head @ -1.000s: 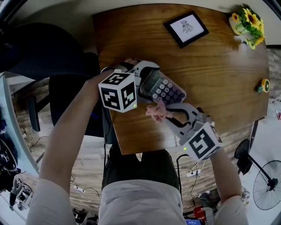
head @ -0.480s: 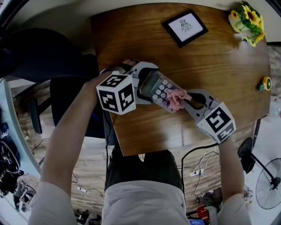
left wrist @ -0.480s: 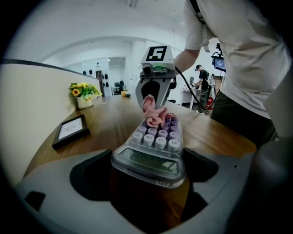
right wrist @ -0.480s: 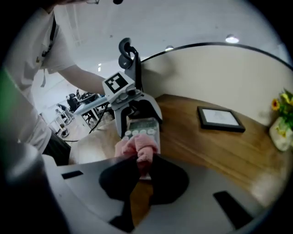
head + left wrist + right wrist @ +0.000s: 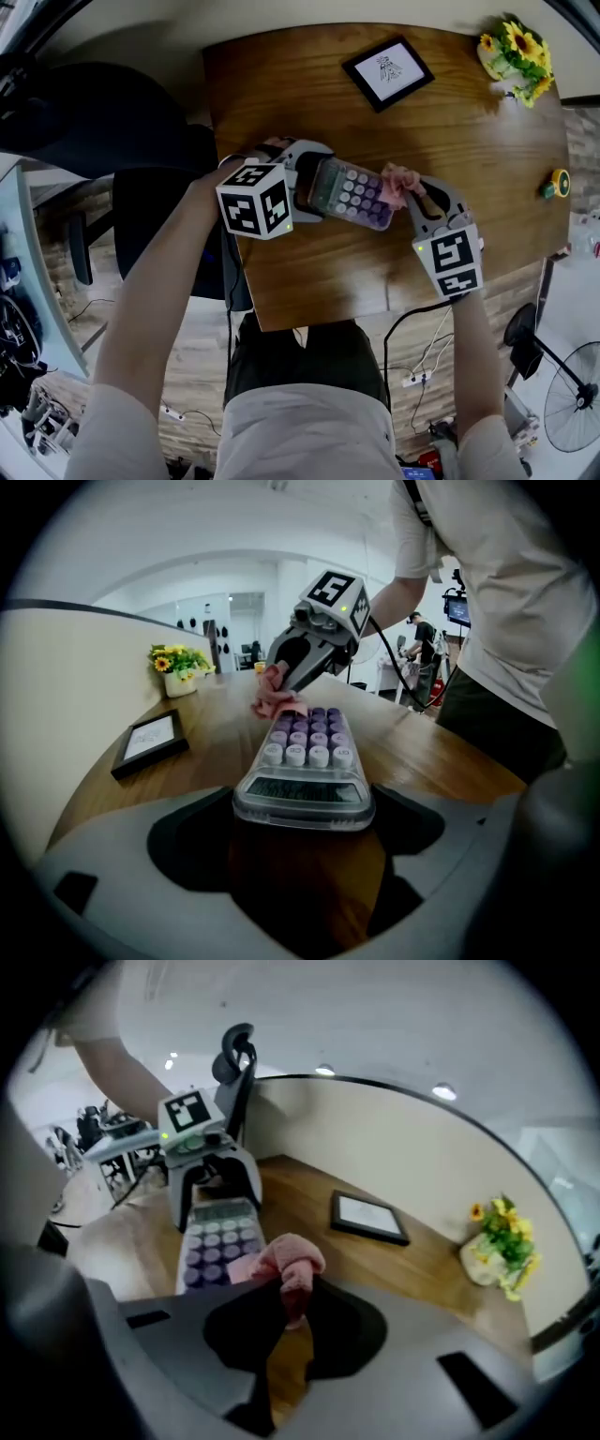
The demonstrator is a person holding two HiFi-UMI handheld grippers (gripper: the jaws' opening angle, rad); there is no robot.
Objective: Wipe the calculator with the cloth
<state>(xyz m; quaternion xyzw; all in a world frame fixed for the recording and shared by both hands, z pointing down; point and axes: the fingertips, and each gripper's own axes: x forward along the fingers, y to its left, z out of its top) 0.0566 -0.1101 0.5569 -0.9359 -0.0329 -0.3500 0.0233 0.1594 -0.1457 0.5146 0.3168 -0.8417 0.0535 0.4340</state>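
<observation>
While the head view shows my left gripper (image 5: 305,187) clamped on the display end of the calculator (image 5: 352,195) over the table (image 5: 469,122), the right gripper (image 5: 412,192) has the pink cloth (image 5: 401,185) on the far key end, so I judge wiping is underway. Left gripper view: jaws shut on the calc's sides, cloth touching the last key row. Right gripper view: jaws pinched on the bunched cloth; approx. 1 pass toward the display looks left.

Calculator (image 5: 352,194) of clear glossy plastic with matt keys. Beneath it, a smooth wood table (image 5: 469,141) with visible grain and a soft sheen; at its key end, a fuzzy cloth (image 5: 396,180). Left gripper (image 5: 314,183) and right gripper (image 5: 412,190): matt grey plastic.
</observation>
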